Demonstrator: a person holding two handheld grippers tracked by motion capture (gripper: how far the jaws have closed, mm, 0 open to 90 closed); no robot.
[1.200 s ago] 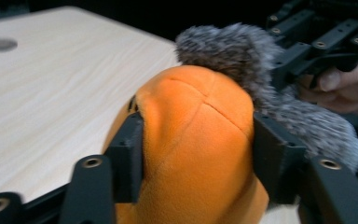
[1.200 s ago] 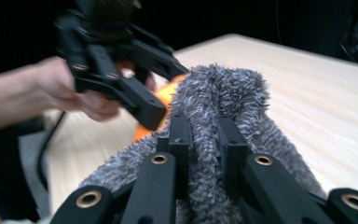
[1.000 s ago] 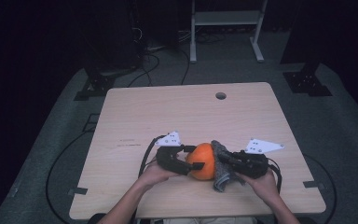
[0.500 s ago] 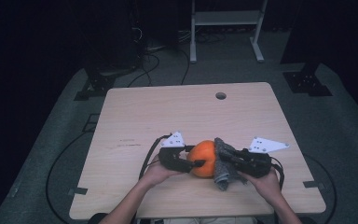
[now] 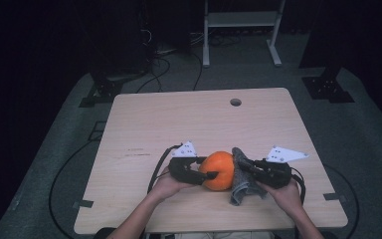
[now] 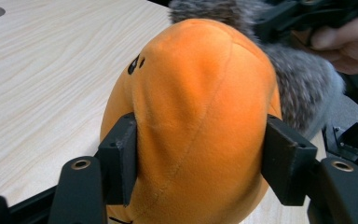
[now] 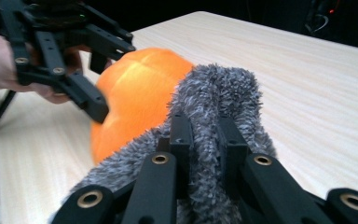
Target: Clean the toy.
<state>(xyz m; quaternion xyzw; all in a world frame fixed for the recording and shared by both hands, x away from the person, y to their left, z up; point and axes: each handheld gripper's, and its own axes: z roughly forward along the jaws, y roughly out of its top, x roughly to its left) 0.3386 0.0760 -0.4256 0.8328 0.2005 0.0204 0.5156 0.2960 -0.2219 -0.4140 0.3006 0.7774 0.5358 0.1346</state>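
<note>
two tongs clenched: left tongs on orange plush, right tongs on grey cloth

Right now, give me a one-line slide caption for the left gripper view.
Left gripper clamps a round orange plush toy over the light wooden table, fuzzy grey cloth behind.

We see our right gripper, jaws pinched tight on a fold of grey fuzzy cloth; just beyond them sits the orange plush, the left gripper gripping its far side.
</note>
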